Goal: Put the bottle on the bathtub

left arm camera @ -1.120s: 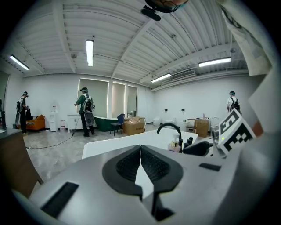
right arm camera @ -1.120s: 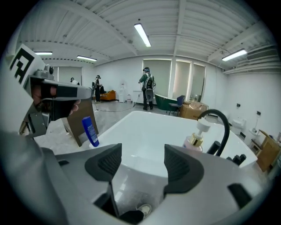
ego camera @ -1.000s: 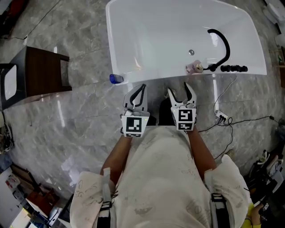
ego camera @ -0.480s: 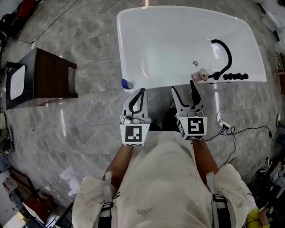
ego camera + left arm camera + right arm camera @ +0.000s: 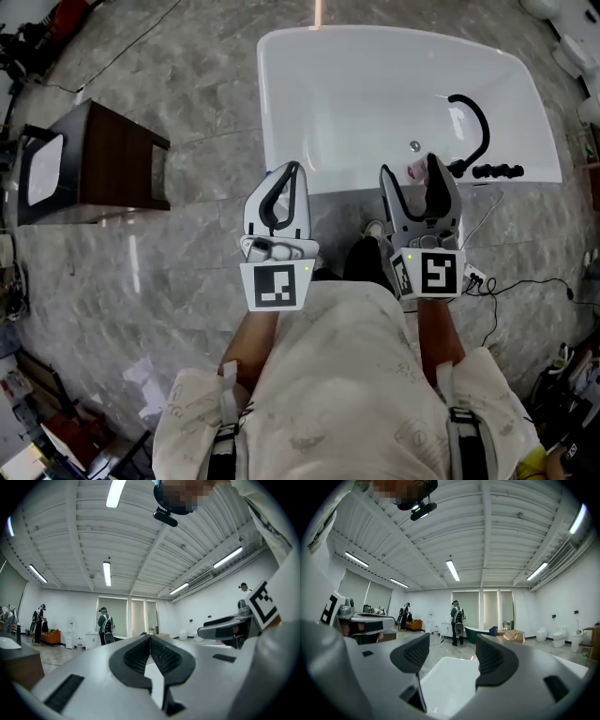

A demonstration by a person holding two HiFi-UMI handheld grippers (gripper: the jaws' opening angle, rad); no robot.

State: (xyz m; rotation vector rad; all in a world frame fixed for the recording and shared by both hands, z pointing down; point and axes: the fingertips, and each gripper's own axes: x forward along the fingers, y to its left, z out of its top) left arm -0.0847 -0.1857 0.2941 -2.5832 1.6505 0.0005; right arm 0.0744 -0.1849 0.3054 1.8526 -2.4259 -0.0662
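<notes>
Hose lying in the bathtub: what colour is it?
The hose is black; the head view shows it best.

Bathtub (image 5: 309, 103) sits on floor (image 5: 187, 253) ahead; stand (image 5: 112, 159) left of it; hose (image 5: 476, 112) at its right end; cables (image 5: 525, 277) on floor, right.

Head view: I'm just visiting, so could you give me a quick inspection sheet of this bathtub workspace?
Surface: white bathtub standing on a grey marble floor.
Job's things: a pink thing sits on the near rim by the black tap; no bottle clearly made out.
Clutter: dark wooden stool at left.
Grippers: left gripper shut, nothing in it; right gripper open, nothing in it.
Cables: black cables on the floor at right.
Surroundings: people standing in a white hall.
</notes>
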